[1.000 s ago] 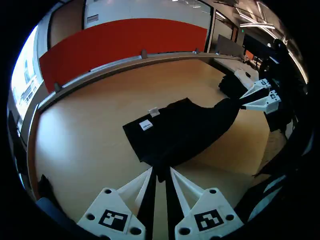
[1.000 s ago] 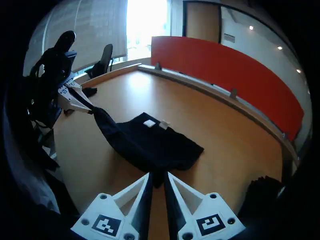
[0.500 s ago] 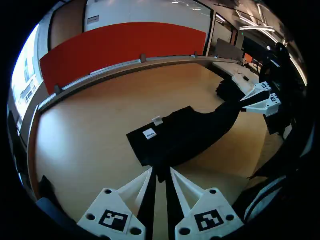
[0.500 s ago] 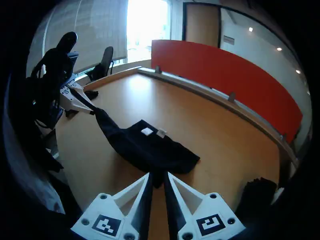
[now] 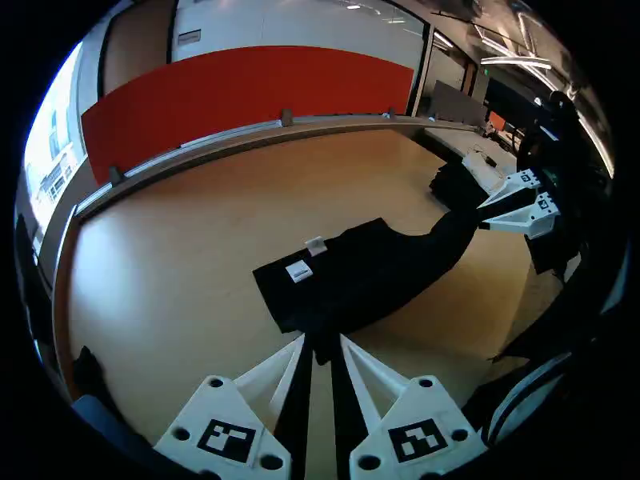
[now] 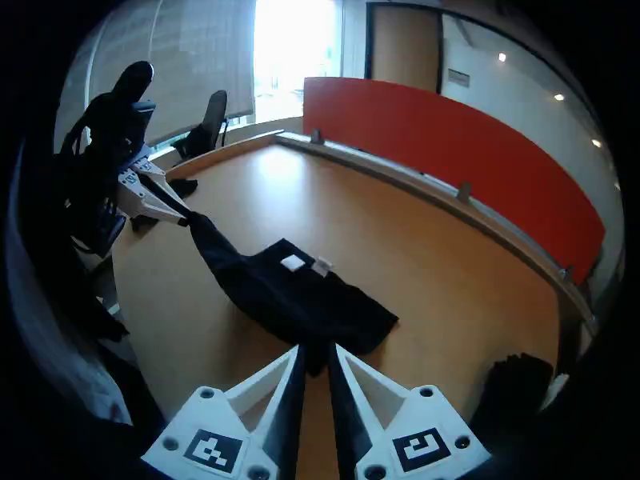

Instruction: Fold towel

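Two grippers are holding one black towel by opposite ends. In the left gripper view, the left gripper is showing at the bottom edge, its two white fingers drawn almost together and pinching a bunched corner of the dark fabric between them. From that corner the towel is spreading away over the pale wooden surface, with its middle part lying flat. Its far right end is rising off the surface in a narrowing strip to the right gripper, whose fingers are likewise closing on the cloth. Two small white tags are showing near the towel's left corner, one on the fabric and one at its far edge.

In the right gripper view, the right gripper is sitting at the bottom edge, its fingers nearly meeting on a fold of the towel. The cloth is stretching from there toward the upper left, where the left gripper is lifting the other end clear of the surface.

A red partition is running along the far edge of the surface. A pile of dark cloth is lying on the surface well apart from the towel. An office chair is standing beside a bright window.
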Available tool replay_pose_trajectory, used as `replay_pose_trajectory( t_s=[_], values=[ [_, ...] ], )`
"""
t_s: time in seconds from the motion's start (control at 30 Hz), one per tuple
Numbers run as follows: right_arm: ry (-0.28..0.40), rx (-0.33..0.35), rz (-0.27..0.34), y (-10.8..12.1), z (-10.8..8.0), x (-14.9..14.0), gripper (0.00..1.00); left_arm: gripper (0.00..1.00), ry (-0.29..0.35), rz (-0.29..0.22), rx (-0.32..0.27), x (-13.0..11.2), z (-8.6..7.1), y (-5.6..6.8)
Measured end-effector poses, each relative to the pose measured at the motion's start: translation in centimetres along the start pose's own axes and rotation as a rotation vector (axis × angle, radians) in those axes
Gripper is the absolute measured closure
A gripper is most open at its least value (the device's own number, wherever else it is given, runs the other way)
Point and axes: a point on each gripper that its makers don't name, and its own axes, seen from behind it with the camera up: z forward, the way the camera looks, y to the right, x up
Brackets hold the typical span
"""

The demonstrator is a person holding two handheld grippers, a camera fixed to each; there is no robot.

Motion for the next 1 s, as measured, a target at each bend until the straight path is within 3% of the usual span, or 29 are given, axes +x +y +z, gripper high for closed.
replay_pose_trajectory(
  t_s=[0.37,0.8,1.0],
  values=[
    [-0.03,-0.003,-0.011,0.7,1.1,-0.5,0.82,0.85,-0.004,-0.032,0.003,0.0,1.1,0.0],
    [-0.074,-0.017,-0.007,3.0,4.0,-1.2,0.82,0.85,-0.033,-0.094,0.04,-0.1,4.8,-1.2],
    [-0.089,-0.022,-0.003,4.0,5.5,-1.5,0.82,0.85,-0.046,-0.098,0.057,-0.2,6.3,-2.1]
  ],
)
